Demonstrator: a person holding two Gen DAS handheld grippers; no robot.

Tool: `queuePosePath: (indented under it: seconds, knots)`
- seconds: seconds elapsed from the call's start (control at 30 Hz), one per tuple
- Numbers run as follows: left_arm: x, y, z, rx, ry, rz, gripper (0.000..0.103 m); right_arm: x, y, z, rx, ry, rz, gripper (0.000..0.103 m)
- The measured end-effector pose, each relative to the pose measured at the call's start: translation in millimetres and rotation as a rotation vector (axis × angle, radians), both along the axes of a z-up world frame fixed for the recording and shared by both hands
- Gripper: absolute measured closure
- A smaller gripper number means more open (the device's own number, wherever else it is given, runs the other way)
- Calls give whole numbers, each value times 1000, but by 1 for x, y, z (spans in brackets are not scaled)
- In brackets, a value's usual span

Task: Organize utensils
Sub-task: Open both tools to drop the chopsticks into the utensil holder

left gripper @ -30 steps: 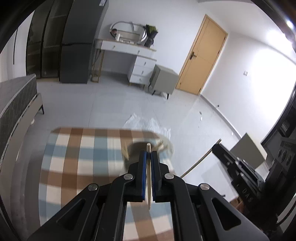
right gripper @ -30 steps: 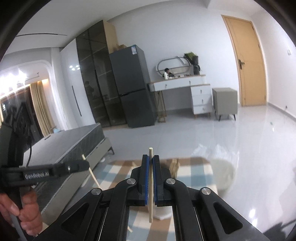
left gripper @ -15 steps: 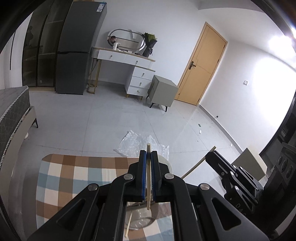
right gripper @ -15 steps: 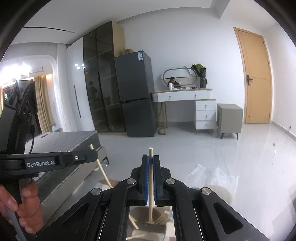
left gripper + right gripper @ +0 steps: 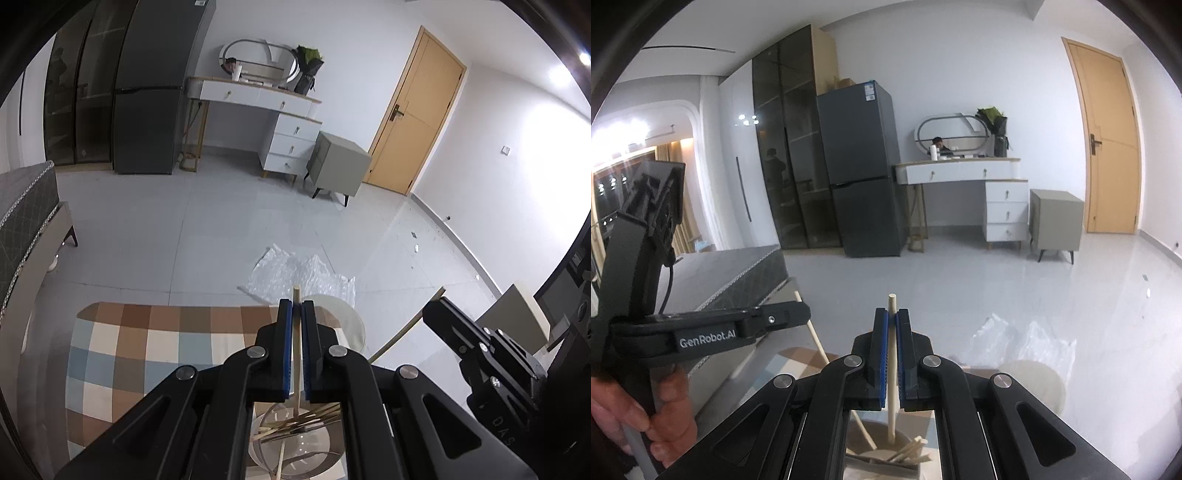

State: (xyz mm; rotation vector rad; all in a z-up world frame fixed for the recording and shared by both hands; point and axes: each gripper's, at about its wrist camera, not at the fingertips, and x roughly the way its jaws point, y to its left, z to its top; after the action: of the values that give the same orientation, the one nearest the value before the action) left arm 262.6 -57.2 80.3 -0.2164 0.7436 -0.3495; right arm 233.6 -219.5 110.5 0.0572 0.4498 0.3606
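Checked counter (image 5: 155,343) fronting grey-tiled room | left gripper (image 5: 294,314) fingers clenching left chopstick (image 5: 296,295), standing upright over glass holder (image 5: 295,443) holding more sticks | right gripper (image 5: 892,325) fingers clenching right chopstick (image 5: 892,306), its lower end hanging over holder

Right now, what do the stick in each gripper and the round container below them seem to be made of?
Stick in the left tongs: the chopstick looks like pale wood or bamboo, matte, unpainted. Stick in the right tongs: the chopstick shows the same light, dull surface and a flat-cut tip. The container seems to be clear glass or plastic; the sticks inside show through its wall, and the rim glints.
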Motion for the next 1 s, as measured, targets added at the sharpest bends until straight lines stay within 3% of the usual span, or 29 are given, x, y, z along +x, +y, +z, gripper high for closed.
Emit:
queuePosePath:
  seconds: [0.33,0.6,0.7,0.83,0.93,1.0]
  knots:
    - [0,-2,-8,3,39,-33,103,4,-4,-24,8,64,-1,100]
    - [1,0,-21,17,162,-80,101,9,-14,-55,48,197,-5,96]
    - [-9,4,-18,30,176,-72,92,4,-25,-63,69,235,-39,89]
    - [-23,15,-8,27,157,-35,65,-11,-34,-59,85,234,-54,83]
    - [-36,20,0,47,137,-10,60,-26,-36,-46,86,206,-62,64]
    - [-44,22,4,56,128,-5,59,-35,-33,-39,84,184,-65,60]
